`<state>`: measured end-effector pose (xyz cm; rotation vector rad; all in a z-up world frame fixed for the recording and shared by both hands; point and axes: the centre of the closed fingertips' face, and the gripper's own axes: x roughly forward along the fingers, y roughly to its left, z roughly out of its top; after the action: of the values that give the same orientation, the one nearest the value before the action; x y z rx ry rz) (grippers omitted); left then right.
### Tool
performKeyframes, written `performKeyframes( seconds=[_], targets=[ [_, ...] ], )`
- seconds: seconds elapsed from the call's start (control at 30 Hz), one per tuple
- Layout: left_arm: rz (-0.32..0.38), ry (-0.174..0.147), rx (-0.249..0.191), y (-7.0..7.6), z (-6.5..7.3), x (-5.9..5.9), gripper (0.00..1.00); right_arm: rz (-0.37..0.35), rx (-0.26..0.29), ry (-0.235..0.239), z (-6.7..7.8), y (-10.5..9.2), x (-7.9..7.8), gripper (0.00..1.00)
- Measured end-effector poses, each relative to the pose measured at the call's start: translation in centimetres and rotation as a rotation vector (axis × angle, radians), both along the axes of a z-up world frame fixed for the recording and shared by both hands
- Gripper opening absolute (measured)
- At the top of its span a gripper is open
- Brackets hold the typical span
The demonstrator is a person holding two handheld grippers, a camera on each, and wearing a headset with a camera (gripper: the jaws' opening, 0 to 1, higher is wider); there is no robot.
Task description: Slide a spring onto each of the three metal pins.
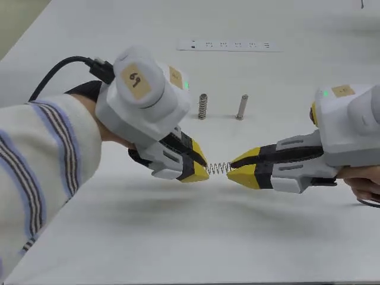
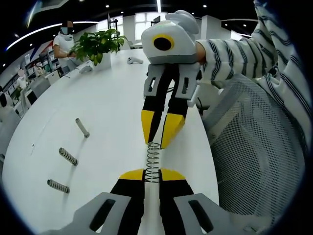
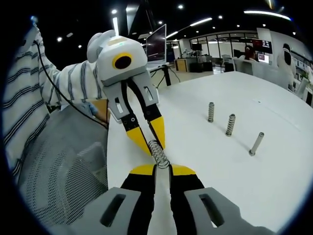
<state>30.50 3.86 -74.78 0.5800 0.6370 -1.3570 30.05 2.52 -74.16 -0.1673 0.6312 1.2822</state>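
the spring (image 1: 218,168) is held on the near side of the bare pin (image 1: 241,107), with the left claw (image 1: 200,170) and right claw (image 1: 238,167) each pinched on one end. if pulled unevenly, it could be overstretched or flicked away.

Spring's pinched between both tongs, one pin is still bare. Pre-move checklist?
1. Grip on spring: ok, left tongs and right tongs each pinch one end.
2. Target free: ok, bare pin stands upright with no coil on it.
3. Other pins done: ok, middle pin and end pin each carry a coil.
4. One end free to thread: not ok, both ends are clamped.
5. Spring lined up with the bare pin: not ok, it lies level, nearer the person than the pin row.
6. Spring undistorted: cannot tell.
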Motion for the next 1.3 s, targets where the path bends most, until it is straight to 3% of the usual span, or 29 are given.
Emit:
performKeyframes(
  seconds=[0.33,0.73,1.17,1.3],
  targets=[
    [0.019,0.005,-0.016,0.4,0.1,-0.5,0.01,0.041,-0.013,0.008,-0.3,0.7,-0.3,0.08],
    [0.017,-0.002,-0.037,0.8,0.2,-0.9,0.01,0.095,0.023,0.021,0.1,1.6,-0.9,0.08],
    [0.058,0.025,-0.113,0.0,-0.1,-1.7,0.01,0.164,-0.002,-0.024,0.5,1.1,-1.6,0.08],
    [0.077,0.011,-0.147,-0.3,0.2,-1.7,0.01,0.177,-0.027,-0.042,0.7,0.8,-1.6,0.08]
  ],
)
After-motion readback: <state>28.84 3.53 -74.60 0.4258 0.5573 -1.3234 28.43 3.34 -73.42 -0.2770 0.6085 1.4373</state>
